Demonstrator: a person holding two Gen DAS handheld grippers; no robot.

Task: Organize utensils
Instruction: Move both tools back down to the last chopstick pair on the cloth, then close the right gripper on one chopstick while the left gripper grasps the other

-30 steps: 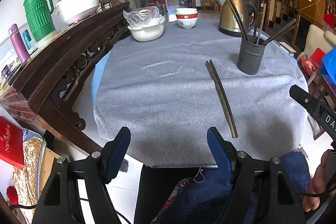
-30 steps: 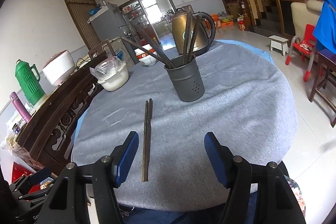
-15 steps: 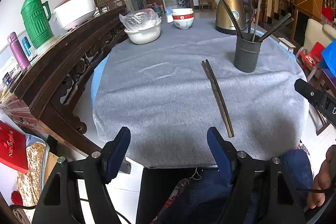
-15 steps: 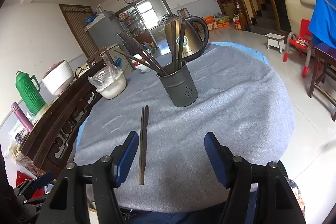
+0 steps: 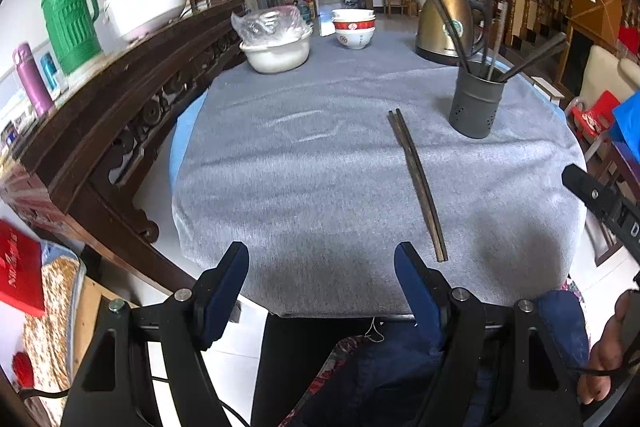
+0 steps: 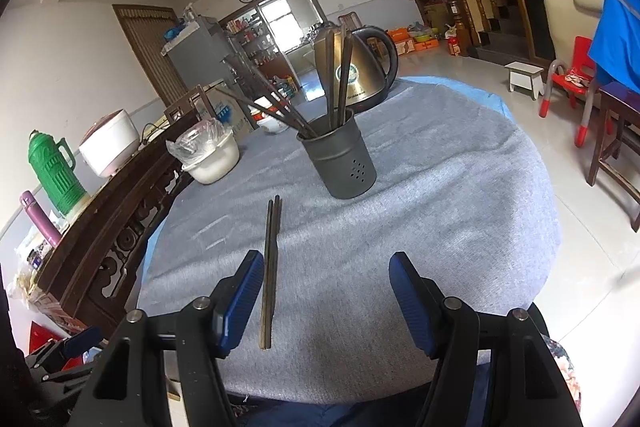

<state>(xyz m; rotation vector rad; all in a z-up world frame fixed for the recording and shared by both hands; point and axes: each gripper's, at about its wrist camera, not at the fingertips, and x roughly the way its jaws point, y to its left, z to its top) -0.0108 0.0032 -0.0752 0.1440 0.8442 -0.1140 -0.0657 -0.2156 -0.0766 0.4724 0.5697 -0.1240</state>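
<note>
A pair of dark wooden chopsticks point(image 5: 417, 183) point(image 6: 269, 271) lies side by side on the grey tablecloth point(image 5: 300, 163) point(image 6: 440, 195). Behind it stands a dark metal utensil holder point(image 5: 475, 101) point(image 6: 339, 157) with several chopsticks leaning in it. My left gripper point(image 5: 322, 267) hangs open over the table's near edge, left of the chopsticks, with nothing between its fingers. My right gripper point(image 6: 326, 279) is open and its jaws are closing a little; the chopsticks' near end lies just inside its left finger point(image 6: 242, 291), untouched.
A brass kettle point(image 5: 446, 21) point(image 6: 356, 67), stacked bowls point(image 5: 354, 29) and a white bowl with a plastic bag point(image 5: 276, 41) point(image 6: 208, 153) sit at the back. A dark wooden sideboard point(image 5: 132, 95) runs along the left. A person's lap point(image 5: 380, 367) is below the table edge.
The left wrist view has drifted slightly, so the table sits a little lower and further off. The right gripper's fingers have narrowed slightly. The chopsticks and holder have not moved.
</note>
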